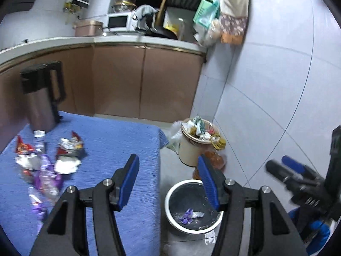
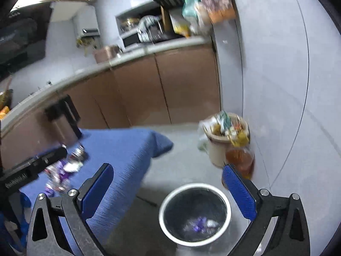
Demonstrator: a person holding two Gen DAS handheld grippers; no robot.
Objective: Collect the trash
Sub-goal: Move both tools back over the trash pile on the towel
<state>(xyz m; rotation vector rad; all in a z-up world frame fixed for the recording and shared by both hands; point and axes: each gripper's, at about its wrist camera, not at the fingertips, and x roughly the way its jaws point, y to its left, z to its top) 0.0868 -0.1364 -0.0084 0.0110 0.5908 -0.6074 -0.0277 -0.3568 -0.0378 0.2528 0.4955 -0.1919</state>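
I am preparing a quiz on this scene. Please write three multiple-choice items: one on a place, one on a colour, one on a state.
1. Where is the white-rimmed bin?
A. on the counter
B. on the floor beside the table
C. under the thermos

2. What colour is the tablecloth?
A. blue
B. red
C. green

3. How do the jaws of the right gripper stand?
A. shut on a wrapper
B. shut on a bottle
C. open, holding nothing

Answers:
1 B: the bin stands on the floor at the table's edge.
2 A: the cloth under the wrappers is blue.
3 C: its blue pads are wide apart, with only the bin seen below.
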